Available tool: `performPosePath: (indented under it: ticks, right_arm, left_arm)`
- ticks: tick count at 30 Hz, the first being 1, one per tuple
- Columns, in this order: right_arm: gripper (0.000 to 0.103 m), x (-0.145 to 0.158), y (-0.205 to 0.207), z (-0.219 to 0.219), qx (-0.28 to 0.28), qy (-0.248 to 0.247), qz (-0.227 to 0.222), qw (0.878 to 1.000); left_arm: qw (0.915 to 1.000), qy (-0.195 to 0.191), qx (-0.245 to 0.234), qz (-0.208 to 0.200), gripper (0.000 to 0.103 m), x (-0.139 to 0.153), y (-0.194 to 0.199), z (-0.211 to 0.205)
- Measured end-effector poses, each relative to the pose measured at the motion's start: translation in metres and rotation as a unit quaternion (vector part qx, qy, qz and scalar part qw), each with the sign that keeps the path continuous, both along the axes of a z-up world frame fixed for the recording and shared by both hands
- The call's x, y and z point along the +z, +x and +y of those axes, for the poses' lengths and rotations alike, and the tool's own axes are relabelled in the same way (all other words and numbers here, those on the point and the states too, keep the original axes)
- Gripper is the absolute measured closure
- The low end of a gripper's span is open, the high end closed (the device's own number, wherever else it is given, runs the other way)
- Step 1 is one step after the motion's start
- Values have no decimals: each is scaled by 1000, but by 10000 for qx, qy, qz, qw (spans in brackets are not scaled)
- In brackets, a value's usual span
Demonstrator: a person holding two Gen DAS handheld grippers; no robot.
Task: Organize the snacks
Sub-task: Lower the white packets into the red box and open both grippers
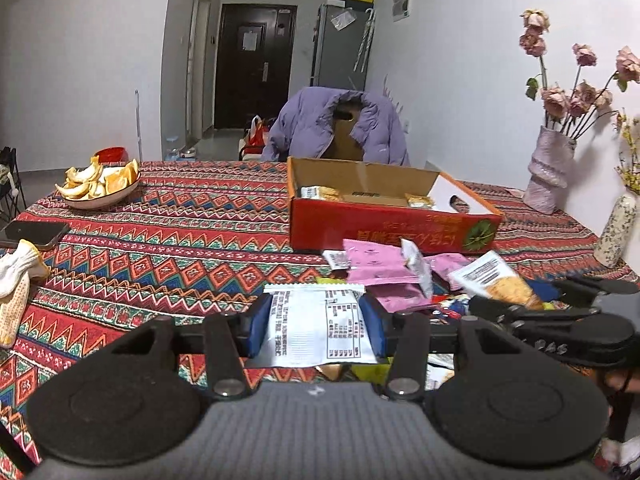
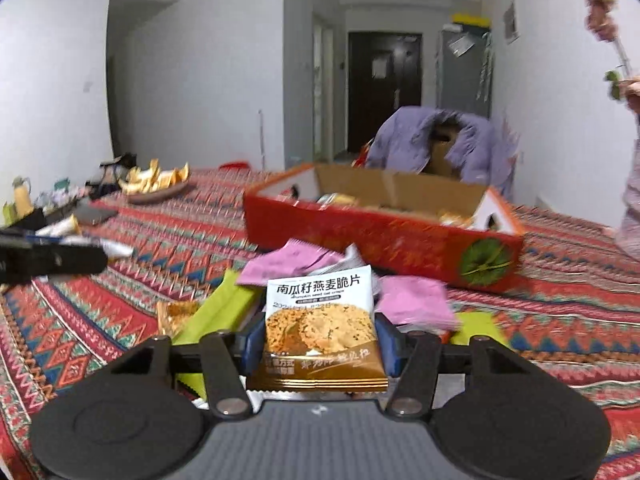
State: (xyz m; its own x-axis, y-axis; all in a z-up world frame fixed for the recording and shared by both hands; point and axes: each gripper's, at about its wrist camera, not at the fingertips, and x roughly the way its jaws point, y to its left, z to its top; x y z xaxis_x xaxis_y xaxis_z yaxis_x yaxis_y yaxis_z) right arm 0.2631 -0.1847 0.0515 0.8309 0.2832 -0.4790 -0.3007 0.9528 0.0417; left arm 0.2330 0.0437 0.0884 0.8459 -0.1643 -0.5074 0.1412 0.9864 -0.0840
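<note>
Left gripper (image 1: 316, 326) pinching a white foil snack packet (image 1: 316, 322), printed back side up, blue pads pressed against both its edges, held above the patterned red woven tablecloth (image 1: 180, 232) on the near side of the open red cardboard box (image 1: 384, 226). Right gripper (image 2: 320, 346) clamped on a white-and-brown oat crisp packet (image 2: 322, 328), front side up with cookie picture showing, likewise on the near side of that box. Between the grippers and the box, touching its front wall: a loose heap of pink flat sachets (image 1: 376, 264), a lime-green wrapper (image 2: 218, 312) and other small packets. Inside the box: a few small wrapped snacks (image 1: 322, 193) lying on the cardboard floor. Well to the left of the box: a shallow bowl of orange peel (image 1: 98, 186), a dark phone (image 1: 36, 234) and white knitted gloves (image 1: 18, 280). To the right of the box: a pale ribbed vase of dried pink roses (image 1: 550, 168). Behind the box: a purple padded jacket draped over a chair (image 1: 336, 124).
</note>
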Motion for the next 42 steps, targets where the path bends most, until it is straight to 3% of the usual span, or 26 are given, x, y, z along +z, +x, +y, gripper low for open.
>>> performPosePath:
  ticks: [13,25,30,34,39,42]
  right_arm:
    - [48,21,-64,-50,-282,133,-366,9988]
    - [48,24,-43,-59,-316,257,-356,9985]
    - [48,39,-5,-70,-147,529,-306,9980]
    - [49,52,46,-80,-17,728,-224,9971]
    - [48,60,143,-86,69,713,119,9974]
    - [48,52,218,-87,93,676,561,9961]
  left_arm:
    - [9995,-42,-237,-192,54,6,-35,-37]
    - [9990,-16,-343,-274,54,18,9,-44]
    - [9982,36,-402,-432,54,34,65,-49]
    - [9984,-194,-395,-362,54,42,126,-51]
    - [9988,-283,-406,-10,54,42,222,-61]
    - [9976,-357,-445,381,54,34,284,-72]
